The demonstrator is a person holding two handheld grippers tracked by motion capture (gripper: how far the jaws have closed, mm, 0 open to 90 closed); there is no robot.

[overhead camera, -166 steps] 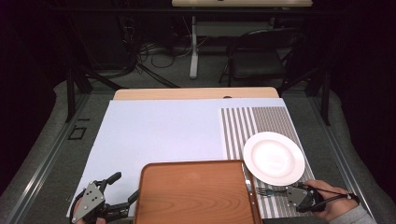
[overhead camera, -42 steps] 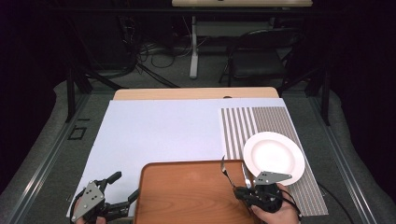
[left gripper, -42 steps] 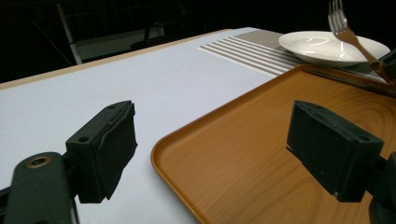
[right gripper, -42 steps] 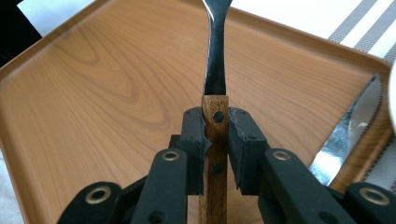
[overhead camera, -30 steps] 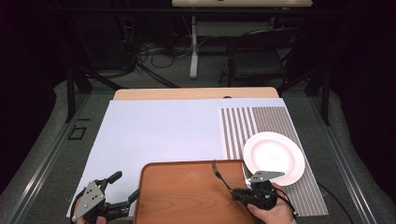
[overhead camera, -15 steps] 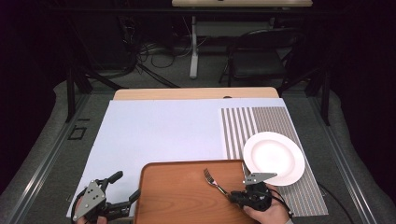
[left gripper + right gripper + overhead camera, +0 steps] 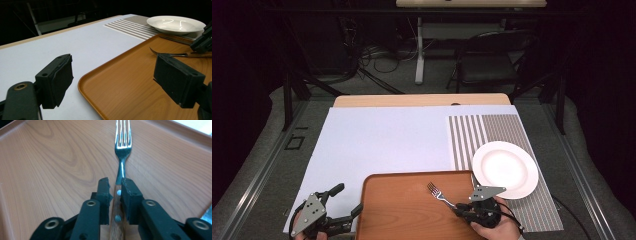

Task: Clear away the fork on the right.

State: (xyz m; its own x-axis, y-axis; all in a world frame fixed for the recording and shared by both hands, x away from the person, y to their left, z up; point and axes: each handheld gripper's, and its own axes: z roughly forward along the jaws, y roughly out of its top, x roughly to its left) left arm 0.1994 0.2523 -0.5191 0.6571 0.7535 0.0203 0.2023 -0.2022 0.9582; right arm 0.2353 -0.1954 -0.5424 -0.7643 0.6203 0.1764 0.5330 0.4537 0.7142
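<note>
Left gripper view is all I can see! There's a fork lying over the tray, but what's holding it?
Observer: The right gripper holds it. Its jaws are shut on the wooden handle of the fork.
Operator: Does the fork point at the plate?
Observer: No. From the high view, its prongs point up and to the left across the tray, away from the plate.
Operator: What is the plate sitting on?
Observer: A striped mat that reaches from the table's far edge to the near edge, on the right side.
Operator: Where's my own gripper?
Observer: The left gripper is open beside the tray's left edge, holding nothing.
</note>
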